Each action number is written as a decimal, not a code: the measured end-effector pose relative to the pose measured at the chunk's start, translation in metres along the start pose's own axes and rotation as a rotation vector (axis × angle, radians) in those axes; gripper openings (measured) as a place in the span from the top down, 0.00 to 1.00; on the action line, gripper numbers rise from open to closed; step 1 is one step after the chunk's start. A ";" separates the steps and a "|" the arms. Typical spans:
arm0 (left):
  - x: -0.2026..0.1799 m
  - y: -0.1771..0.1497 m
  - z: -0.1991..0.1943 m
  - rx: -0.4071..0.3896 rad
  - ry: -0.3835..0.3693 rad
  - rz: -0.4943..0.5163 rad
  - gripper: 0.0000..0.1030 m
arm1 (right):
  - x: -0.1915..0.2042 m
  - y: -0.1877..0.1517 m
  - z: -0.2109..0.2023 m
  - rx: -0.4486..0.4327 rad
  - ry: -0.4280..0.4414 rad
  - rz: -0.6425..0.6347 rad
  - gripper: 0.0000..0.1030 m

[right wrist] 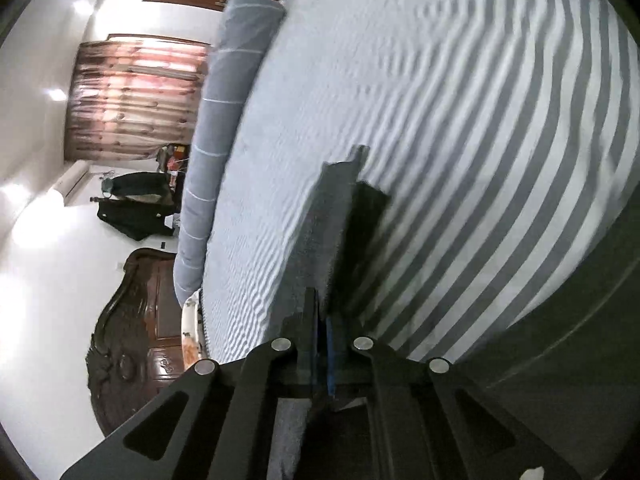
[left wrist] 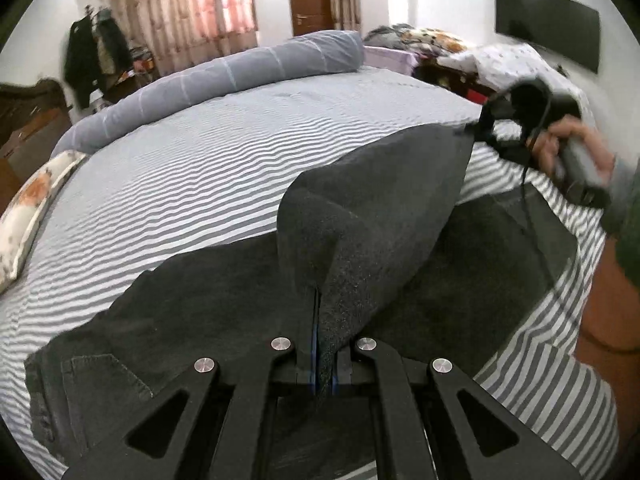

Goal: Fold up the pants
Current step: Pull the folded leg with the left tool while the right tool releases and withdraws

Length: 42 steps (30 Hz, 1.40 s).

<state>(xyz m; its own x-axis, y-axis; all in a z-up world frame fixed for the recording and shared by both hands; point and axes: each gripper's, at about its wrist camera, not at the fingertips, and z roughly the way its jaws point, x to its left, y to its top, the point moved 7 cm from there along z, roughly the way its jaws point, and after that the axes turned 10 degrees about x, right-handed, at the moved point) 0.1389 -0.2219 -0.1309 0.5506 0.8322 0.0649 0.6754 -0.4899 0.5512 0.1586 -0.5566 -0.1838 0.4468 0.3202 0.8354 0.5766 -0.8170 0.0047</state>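
Note:
Dark grey pants (left wrist: pixel 192 300) lie across the near edge of a striped bed (left wrist: pixel 200 160), waistband and pocket at the lower left. My left gripper (left wrist: pixel 317 312) is shut on a raised fold of the cloth, which stretches up to the right as a taut sheet (left wrist: pixel 392 184). Its far corner is pinched by my right gripper (left wrist: pixel 482 128), held by a person's hand (left wrist: pixel 560 140) above the bed's right side. In the right wrist view the right gripper (right wrist: pixel 322 308) is shut on a strip of the pants (right wrist: pixel 332 208), lifted above the striped bed sheet (right wrist: pixel 460 120).
A rolled grey duvet (left wrist: pixel 224 76) runs along the far side of the bed. A floral pillow (left wrist: pixel 32 208) lies at the left edge. Piled bedding (left wrist: pixel 460 52) sits at the back right. A carved wooden headboard (right wrist: pixel 136 320) stands beyond the bed.

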 end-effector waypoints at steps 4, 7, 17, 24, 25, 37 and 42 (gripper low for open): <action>-0.015 -0.006 0.012 0.045 -0.004 0.083 0.96 | 0.003 -0.005 -0.044 -0.037 -0.087 -0.076 0.96; -0.031 -0.019 0.025 0.084 0.008 0.169 0.96 | -0.016 -0.024 -0.074 -0.054 -0.163 -0.105 0.96; -0.065 -0.065 0.047 0.150 0.041 0.394 0.96 | -0.127 -0.089 -0.107 -0.031 -0.299 0.046 0.96; -0.071 -0.067 0.039 0.140 0.013 0.435 0.96 | -0.114 -0.088 -0.124 -0.080 -0.340 -0.013 0.96; -0.071 -0.067 0.038 0.142 0.005 0.437 0.96 | -0.117 -0.087 -0.127 -0.087 -0.360 -0.020 0.96; -0.086 -0.083 0.043 0.158 -0.002 0.459 0.87 | -0.153 -0.093 -0.121 -0.102 -0.502 0.024 0.94; -0.098 -0.093 0.025 0.121 -0.085 0.415 0.82 | -0.174 -0.088 -0.133 -0.112 -0.555 0.063 0.94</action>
<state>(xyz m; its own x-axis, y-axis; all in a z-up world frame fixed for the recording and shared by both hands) 0.0345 -0.2646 -0.2091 0.8226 0.5364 0.1889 0.4380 -0.8095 0.3910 -0.0605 -0.6043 -0.2562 0.7878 0.4484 0.4222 0.4746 -0.8789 0.0480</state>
